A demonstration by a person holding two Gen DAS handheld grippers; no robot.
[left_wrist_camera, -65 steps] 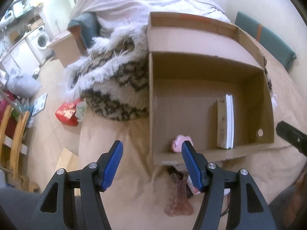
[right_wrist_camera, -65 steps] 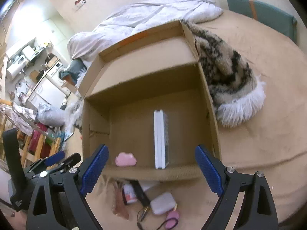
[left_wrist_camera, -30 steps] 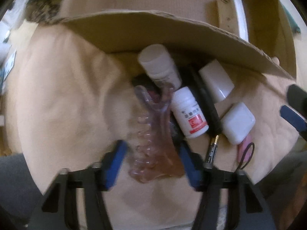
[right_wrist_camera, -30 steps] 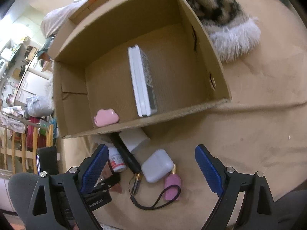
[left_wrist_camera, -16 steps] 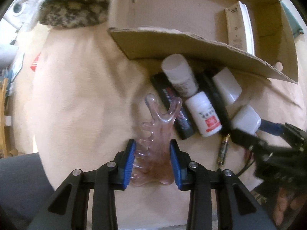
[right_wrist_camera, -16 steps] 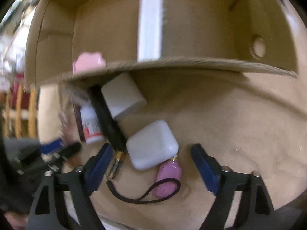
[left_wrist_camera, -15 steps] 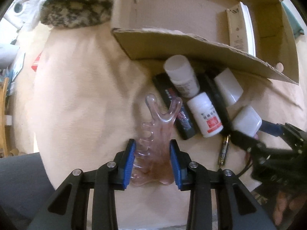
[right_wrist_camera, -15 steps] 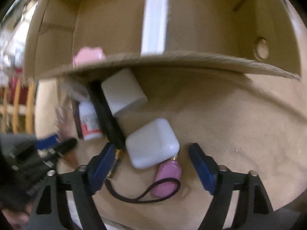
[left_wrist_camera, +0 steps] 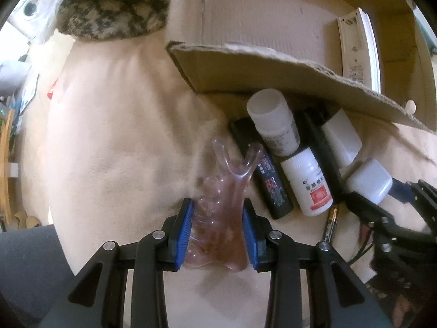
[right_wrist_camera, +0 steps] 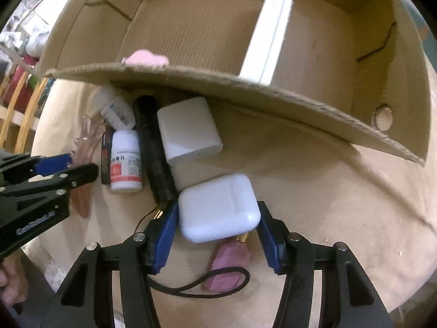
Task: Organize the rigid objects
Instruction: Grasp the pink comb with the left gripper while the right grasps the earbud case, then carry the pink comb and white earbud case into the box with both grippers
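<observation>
My left gripper (left_wrist_camera: 218, 232) points down and is shut on a translucent pink comb-like tool (left_wrist_camera: 226, 191) that lies on the beige cover. My right gripper (right_wrist_camera: 217, 235) also points down. Its jaws are closing on a white earbud case (right_wrist_camera: 218, 207), and both blue pads touch the case's sides. Beyond both grippers stands an open cardboard box (right_wrist_camera: 245, 90) holding a white remote (right_wrist_camera: 270, 35) on edge and a pink cloud-shaped piece (right_wrist_camera: 144, 57).
Against the box's front wall lie two white pill bottles (right_wrist_camera: 125, 161) (left_wrist_camera: 273, 120), a black tube (right_wrist_camera: 153, 147), a flat black pack (left_wrist_camera: 265, 180) and a white cube (right_wrist_camera: 188, 128). A pink charm on a black cord (right_wrist_camera: 229, 268) lies under the case. A furry blanket (left_wrist_camera: 109, 16) lies at far left.
The right gripper has come down over the earbud case, rolled, and narrowed its jaws onto it. The left gripper keeps its hold on the pink tool and has hardly moved.
</observation>
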